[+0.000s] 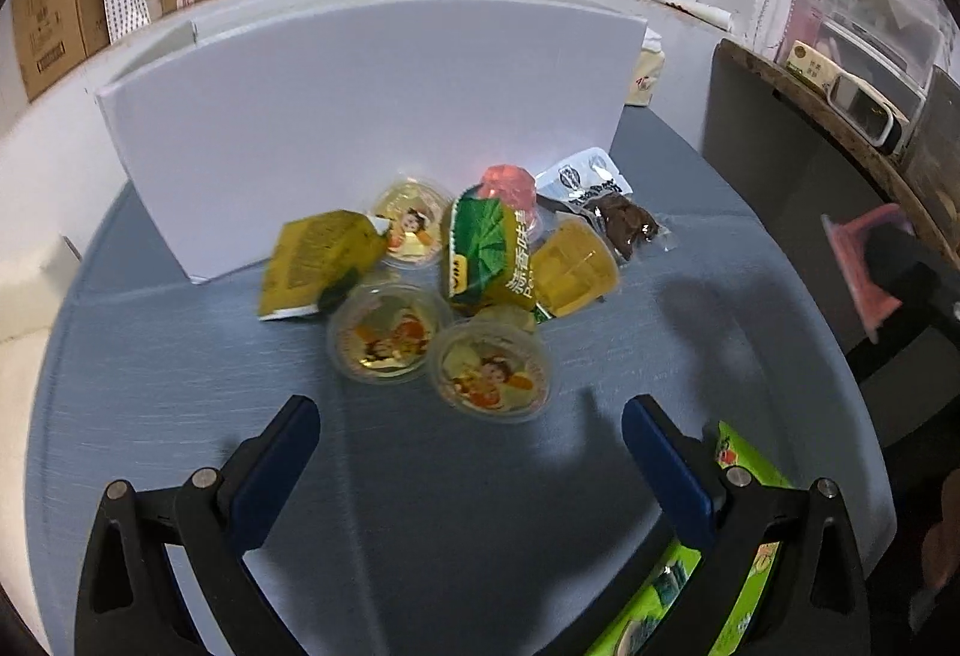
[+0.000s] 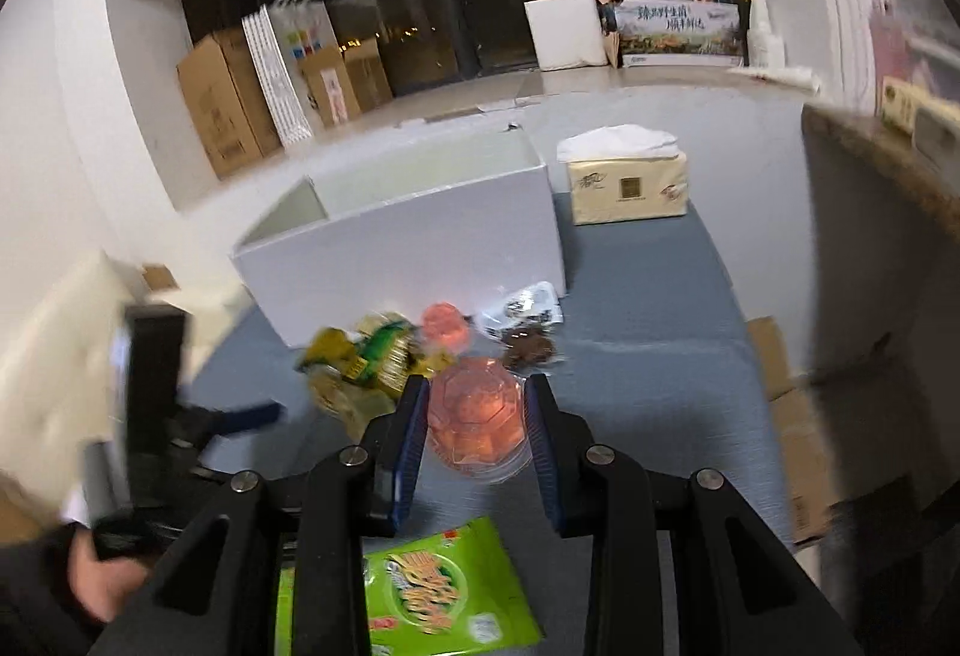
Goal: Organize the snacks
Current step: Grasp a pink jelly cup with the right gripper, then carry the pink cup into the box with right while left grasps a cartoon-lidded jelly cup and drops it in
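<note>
left gripper [image 1: 471, 425] fingers apart (low, empty) | right gripper [image 2: 477, 407] fingers clamp pink jelly cup [image 2: 477, 422]

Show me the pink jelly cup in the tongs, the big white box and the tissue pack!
Pink clear-plastic jelly cup [image 2: 477, 410]: right wrist view, lid.
Big white open box [image 2: 420, 260]: right wrist view, front wall.
Yellow tissue pack [image 2: 627, 191]: right wrist view, front face.

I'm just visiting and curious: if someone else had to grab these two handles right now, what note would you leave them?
Right gripper: shut on a pink jelly cup, lifted above the table.
Left gripper: open, holding nothing, facing the snack pile.
White box: behind the pile; what shows of its inside looks bare.
On the blue table: three lidded jelly cups, yellow-green packets, another pink cup, a dark snack pouch, a green packet nearest you.
Left: nearly everything.
</note>
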{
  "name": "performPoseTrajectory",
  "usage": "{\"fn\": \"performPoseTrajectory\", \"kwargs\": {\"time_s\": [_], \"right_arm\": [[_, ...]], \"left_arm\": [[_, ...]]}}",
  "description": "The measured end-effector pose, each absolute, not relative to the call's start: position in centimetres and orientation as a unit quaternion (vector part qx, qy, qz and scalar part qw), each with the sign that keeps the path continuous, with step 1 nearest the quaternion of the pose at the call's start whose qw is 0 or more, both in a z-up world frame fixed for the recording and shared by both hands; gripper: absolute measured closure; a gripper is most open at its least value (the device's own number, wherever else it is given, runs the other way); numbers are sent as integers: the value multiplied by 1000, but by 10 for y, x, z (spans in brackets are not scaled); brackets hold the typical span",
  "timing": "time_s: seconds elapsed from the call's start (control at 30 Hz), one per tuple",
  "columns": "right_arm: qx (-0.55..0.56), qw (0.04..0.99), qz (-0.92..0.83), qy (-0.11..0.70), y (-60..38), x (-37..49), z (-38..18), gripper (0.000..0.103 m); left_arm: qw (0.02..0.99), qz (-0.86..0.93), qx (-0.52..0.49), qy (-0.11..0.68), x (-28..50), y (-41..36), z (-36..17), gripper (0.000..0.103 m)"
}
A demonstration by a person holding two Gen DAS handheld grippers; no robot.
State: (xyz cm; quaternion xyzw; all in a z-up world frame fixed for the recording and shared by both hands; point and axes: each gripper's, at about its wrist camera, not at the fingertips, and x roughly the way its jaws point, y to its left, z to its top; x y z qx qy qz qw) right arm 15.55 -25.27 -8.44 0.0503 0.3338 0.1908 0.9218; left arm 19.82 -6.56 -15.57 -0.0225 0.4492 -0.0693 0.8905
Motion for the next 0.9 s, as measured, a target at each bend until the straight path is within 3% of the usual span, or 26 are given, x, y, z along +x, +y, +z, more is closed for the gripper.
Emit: {"fn": "performPoseTrajectory", "kwargs": {"time_s": [0.23, 0.4, 0.63, 0.9], "right_arm": [[39, 920, 192, 339, -257, 149, -88, 68], [38, 918, 192, 345, -261, 146, -93, 68], [38, 915, 202, 347, -254, 144, -95, 68], [25, 913, 231, 336, -228, 145, -84, 68]], "left_arm": [[888, -73, -36, 453, 212, -69, -167, 4], [890, -83, -53, 445, 219, -65, -166, 51], [894, -108, -63, 431, 202, -59, -157, 53], [914, -114, -59, 384, 162, -34, -108, 53]]}}
